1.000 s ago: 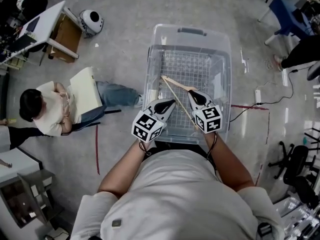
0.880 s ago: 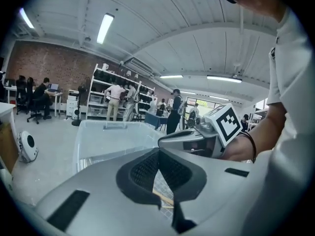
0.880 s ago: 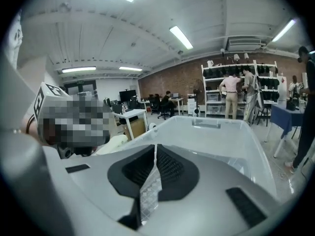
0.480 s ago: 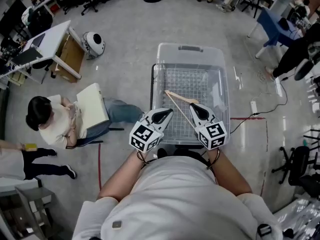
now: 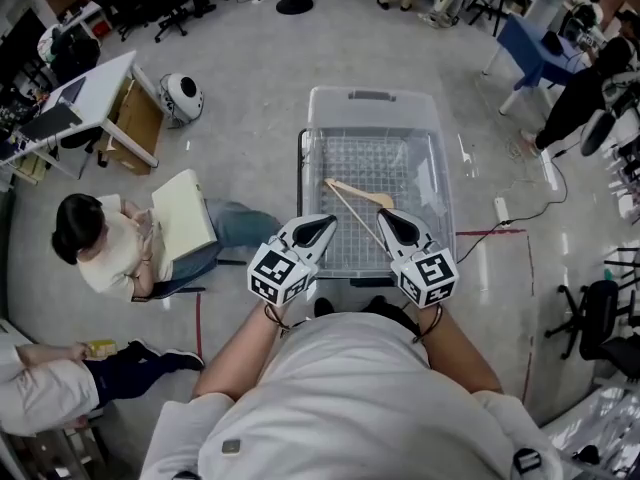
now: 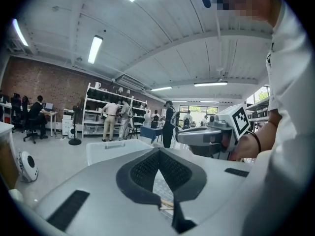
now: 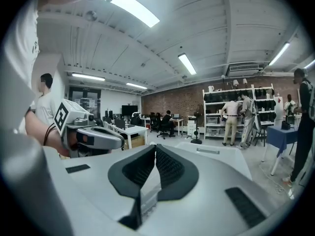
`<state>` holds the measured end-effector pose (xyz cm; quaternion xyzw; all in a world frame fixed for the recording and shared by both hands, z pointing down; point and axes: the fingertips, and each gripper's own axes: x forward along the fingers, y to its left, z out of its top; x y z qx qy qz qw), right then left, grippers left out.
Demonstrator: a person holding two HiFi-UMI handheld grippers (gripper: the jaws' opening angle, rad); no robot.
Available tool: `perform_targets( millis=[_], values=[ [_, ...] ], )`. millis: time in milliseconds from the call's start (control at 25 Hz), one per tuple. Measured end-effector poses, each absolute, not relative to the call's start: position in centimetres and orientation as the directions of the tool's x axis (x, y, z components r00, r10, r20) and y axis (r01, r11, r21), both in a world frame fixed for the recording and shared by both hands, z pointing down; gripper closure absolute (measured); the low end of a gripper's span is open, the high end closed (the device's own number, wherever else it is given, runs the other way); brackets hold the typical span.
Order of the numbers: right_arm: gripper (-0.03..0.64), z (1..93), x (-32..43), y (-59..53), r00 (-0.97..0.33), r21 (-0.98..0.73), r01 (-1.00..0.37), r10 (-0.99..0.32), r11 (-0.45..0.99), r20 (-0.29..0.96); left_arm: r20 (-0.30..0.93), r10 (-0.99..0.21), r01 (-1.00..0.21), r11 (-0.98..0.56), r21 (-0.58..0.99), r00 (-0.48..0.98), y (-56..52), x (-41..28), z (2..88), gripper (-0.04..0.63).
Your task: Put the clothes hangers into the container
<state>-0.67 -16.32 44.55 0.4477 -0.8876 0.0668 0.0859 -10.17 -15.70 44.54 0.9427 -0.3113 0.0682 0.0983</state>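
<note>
Close to the person's chest, the grey left gripper (image 5: 322, 226) and grey right gripper (image 5: 386, 220) hang side by side above the near rim. Both are pinched together on nothing, their load delivered, I'd guess. Beyond them the pale wooden clothes hanger (image 5: 362, 195) lies flat inside the clear plastic container (image 5: 375, 93), walls close around it and open grey floor (image 5: 250, 98) outside.

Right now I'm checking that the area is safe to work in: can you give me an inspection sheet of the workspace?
surface: grey floor, red tape lines.
job's things: one wooden hanger lies in the clear container.
clutter: nothing seen.
grippers: left gripper and right gripper shut, empty, by the container's near edge.
cables: power strip and cable right of the container.
surroundings: seated person, desk, chairs.
</note>
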Motion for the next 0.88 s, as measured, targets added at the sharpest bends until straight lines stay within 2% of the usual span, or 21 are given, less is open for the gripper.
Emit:
perform_targets(
  millis=[400,880],
  values=[
    [0.592,42.9,3.8,-14.6,-0.614,-0.032,-0.784,-0.767,0.620,0.185,0.183,-0.633,-0.658,-0.736,0.156,0.752,-14.2,-7.4,43.2,0.578],
    [0.594,42.5,12.5,-9.2,-0.687,-0.051,-0.723,-0.708,0.689,0.165,0.185,-0.665,-0.691,-0.700,0.183,0.723,-8.8,2.3,43.3,0.578]
  ],
)
